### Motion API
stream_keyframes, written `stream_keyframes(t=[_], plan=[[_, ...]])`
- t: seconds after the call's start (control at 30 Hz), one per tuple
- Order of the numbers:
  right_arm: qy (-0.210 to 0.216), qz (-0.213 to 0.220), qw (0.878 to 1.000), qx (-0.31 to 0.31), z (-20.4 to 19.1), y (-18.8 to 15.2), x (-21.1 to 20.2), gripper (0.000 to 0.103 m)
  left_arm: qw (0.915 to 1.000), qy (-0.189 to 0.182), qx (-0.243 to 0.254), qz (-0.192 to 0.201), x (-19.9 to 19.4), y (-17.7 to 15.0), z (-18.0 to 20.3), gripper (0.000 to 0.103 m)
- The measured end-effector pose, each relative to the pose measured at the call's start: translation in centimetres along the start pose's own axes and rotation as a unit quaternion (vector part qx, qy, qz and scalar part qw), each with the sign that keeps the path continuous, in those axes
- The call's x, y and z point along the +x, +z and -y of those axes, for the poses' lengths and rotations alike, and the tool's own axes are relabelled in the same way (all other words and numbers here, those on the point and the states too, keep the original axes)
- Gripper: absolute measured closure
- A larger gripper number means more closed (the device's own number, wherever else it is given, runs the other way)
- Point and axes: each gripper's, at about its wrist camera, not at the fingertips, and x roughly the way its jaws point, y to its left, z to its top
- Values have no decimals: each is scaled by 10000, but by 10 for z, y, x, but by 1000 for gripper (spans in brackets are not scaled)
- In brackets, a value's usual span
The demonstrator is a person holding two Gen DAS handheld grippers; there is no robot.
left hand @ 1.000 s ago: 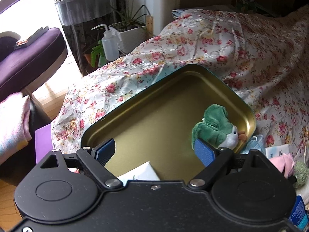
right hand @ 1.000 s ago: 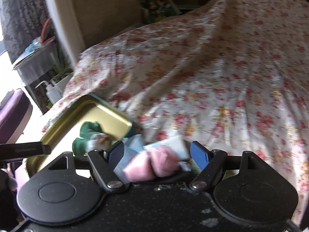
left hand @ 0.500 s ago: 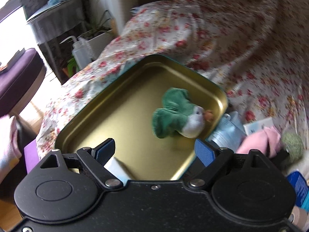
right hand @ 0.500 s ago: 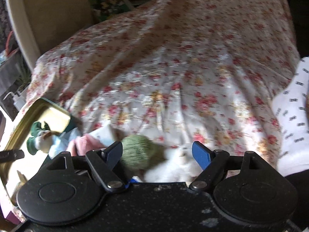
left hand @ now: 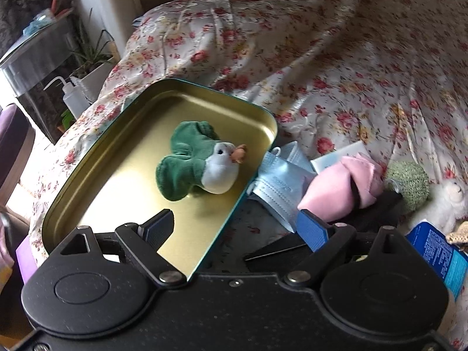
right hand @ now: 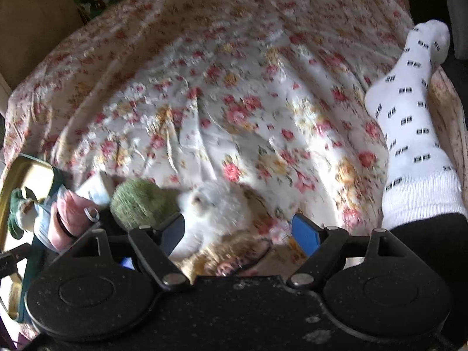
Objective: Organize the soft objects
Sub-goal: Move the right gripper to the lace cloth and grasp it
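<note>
The right gripper (right hand: 238,234), jaws spread and empty, hangs directly above the white plush (right hand: 216,207), nearer it than the left gripper (left hand: 234,228), also spread.

left tongs (left hand: 237,228): jaws wide, just been opening, nothing between | right tongs (right hand: 238,234): jaws wide, gripping nothing

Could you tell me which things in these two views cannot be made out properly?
- Left wrist: blue packet, cut off behind the gripper body; print too small.
- Right wrist: white plush toy, motion-blurred, lower part hidden by the gripper.
- Right wrist: gold tin, cut by the left edge.
</note>
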Motion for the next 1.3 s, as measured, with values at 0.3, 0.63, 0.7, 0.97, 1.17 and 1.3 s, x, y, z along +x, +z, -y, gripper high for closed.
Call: stream_keyframes(t=[0.3, 0.63, 0.7, 0.97, 1.17, 1.3], plan=[[579, -626, 9962, -185, -9, -11, 16, 23, 10000, 10, 39, -64, 3, -2, 0, 14], [550, -680, 9961, -69, -19, -15, 26, 24, 10000, -1, -40, -39, 0, -2, -7, 14], [524, -669, 9964, -40, -18, -14, 29, 24, 10000, -25, -66, -60, 1, -2, -8, 14], [433, -370, 9984, 24, -15, -15, 27, 52, 9999, -82, -88, -47, 2, -4, -9, 14], [582, -297, 9974, 316, -2, -10, 25, 60, 9998, -168, 99, -20, 1, -8, 1, 14], [601, -182, 9976, 306, -2, -9, 21, 61, 9992, -313, 236, 17, -4, -10, 7, 14]])
